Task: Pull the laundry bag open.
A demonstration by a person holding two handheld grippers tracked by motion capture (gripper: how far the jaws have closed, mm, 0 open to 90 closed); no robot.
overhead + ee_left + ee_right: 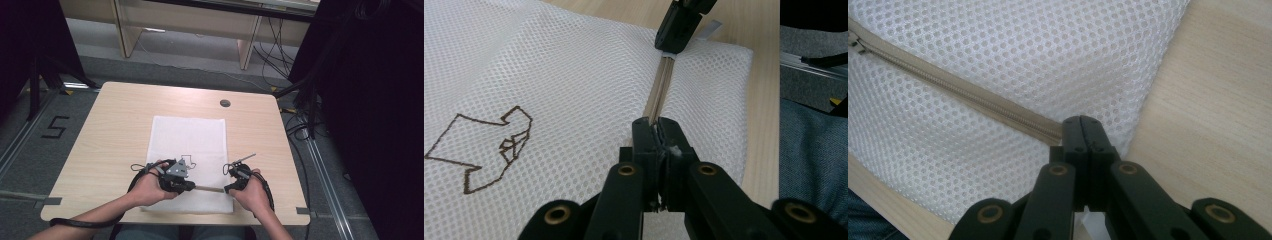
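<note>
the person's forearms come in nearest the high camera, at the bottom edge, each hand wrapped around a black gripper over the near end of a white mesh bag point(189, 150). the bag lies flat on the middle of the light wooden table point(110, 135), its near edge close to the table's near edge, with a brown outline figure point(484, 150) stitched on its netting.

on the left, the left gripper point(186, 186) has its jaws pressed together on the beige zipper point(659, 95), which runs along the near edge of the bag. in the left gripper view the jaws meet at the zipper's near end point(656, 131), with a bit of white caught between them.

further right, the zipper stretches straight across to the right gripper point(231, 187). in the right gripper view its jaws stand fully closed, pinching the end of the zipper tape point(1055, 135) at the bag's corner, just beside bare table wood point(1213, 110). the same gripper shows in the left gripper view as a black tip point(676, 27) at the zipper's far end.
</note>
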